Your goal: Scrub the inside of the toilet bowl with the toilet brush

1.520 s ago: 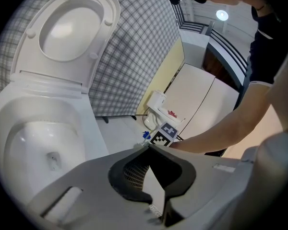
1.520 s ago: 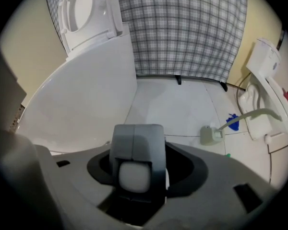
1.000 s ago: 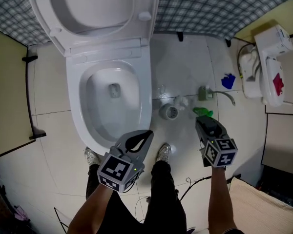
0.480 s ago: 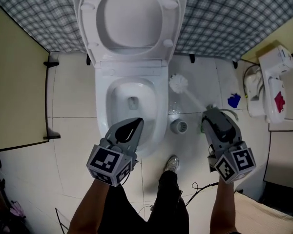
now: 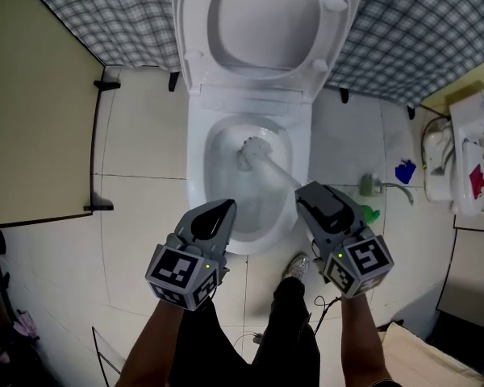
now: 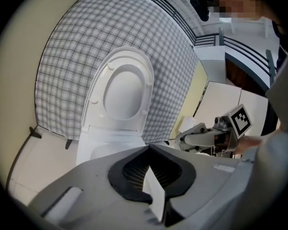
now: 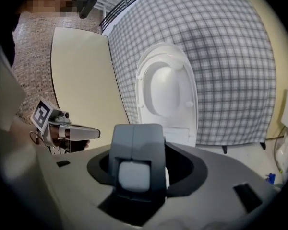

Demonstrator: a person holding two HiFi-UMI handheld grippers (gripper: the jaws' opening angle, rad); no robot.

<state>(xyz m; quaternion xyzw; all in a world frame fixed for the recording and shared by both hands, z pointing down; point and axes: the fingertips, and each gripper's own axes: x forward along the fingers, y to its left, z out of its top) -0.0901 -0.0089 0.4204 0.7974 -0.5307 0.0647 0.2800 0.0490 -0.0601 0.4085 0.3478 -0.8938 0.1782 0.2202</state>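
Bristles of the toilet brush (image 5: 250, 153) sit deep in the toilet bowl (image 5: 195, 185), its seemingly light, stiff handle clamped near its end by the right tool (image 5: 310, 193), while the left tool (image 5: 218, 213) hangs closed, empty.

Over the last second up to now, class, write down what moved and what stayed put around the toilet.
The right gripper, shut on the toilet brush, swung left from beside the toilet bowl and carried the brush head into it. The left gripper stayed shut and empty near the bowl's front, and the seat stayed raised.
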